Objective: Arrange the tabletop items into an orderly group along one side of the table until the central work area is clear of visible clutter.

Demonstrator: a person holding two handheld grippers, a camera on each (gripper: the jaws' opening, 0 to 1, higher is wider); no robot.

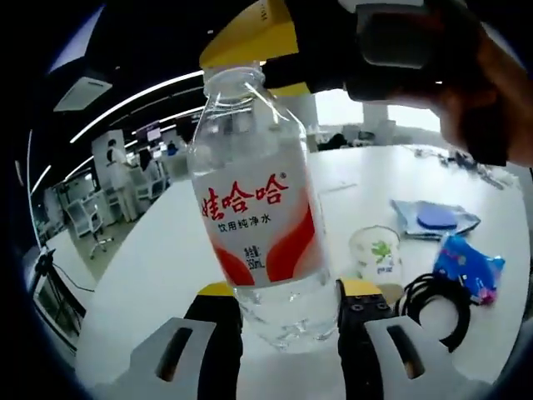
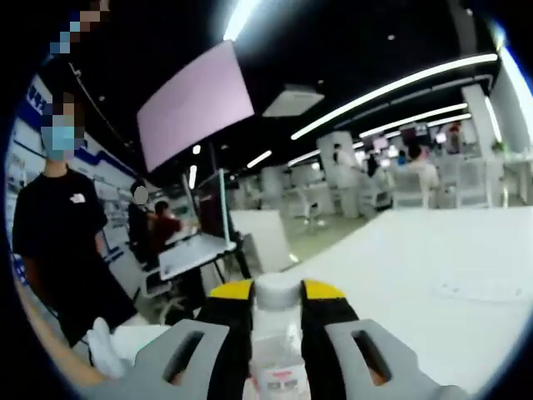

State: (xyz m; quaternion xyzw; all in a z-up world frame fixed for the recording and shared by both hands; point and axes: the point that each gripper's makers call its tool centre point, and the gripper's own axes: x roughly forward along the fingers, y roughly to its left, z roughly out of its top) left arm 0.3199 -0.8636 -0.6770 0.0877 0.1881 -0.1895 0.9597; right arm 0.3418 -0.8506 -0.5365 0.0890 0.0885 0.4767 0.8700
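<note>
The left gripper [image 1: 287, 312] is clamping the water bottle [image 1: 260, 204] low on its body, upright above the white table [image 1: 166, 258]; the right gripper [image 2: 276, 321] is closing on its neck from above, along the bottle's long axis.

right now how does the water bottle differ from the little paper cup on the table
The water bottle is clear plastic with a red and white label; the paper cup is white and opaque with a green print. The bottle is tall and gripped between the left gripper jaws; the cup is short and stands free on the table. Both stand upright.
</note>
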